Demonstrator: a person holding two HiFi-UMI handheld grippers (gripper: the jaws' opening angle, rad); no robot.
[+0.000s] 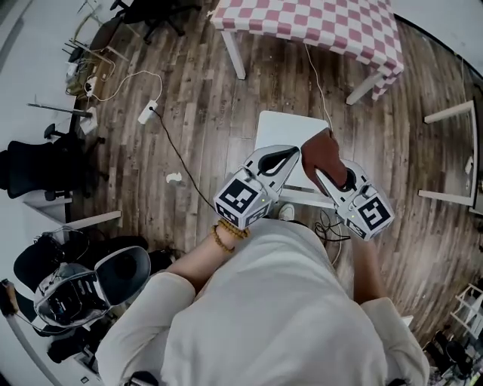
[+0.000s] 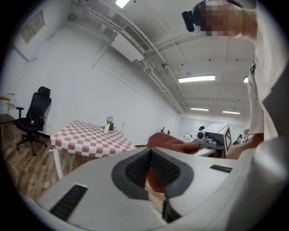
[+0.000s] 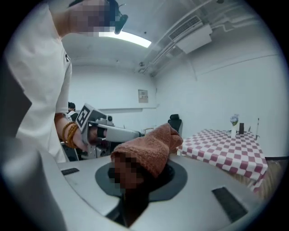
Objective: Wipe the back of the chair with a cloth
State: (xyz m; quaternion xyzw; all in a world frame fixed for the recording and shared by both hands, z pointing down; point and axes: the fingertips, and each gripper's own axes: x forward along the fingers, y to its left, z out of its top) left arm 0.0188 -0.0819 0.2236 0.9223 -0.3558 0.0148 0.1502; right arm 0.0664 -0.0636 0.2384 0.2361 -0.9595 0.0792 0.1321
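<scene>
Lab-like studio: office chairs (image 1: 45, 170), checked table (image 1: 317, 22), floor cables (image 1: 181, 158), ceiling strip lights (image 2: 196, 79).

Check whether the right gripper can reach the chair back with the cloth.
Probably yes: the right gripper, shut on the brown cloth, hangs over the white chair, and nothing visible blocks its back rail.

Cloth (image 1: 326, 157) seen rust-brown. Chair (image 1: 285, 130), centre of frame, noted white. Tablecloth (image 1: 317, 22), top of frame, checked red and white. Floor (image 1: 196, 98) noted brown-planked.

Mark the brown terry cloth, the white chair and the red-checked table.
Brown terry cloth (image 1: 321, 151): head view, bunched middle.
White chair (image 1: 281, 132): head view, bare seat.
Red-checked table (image 1: 317, 22): head view, tabletop.
</scene>
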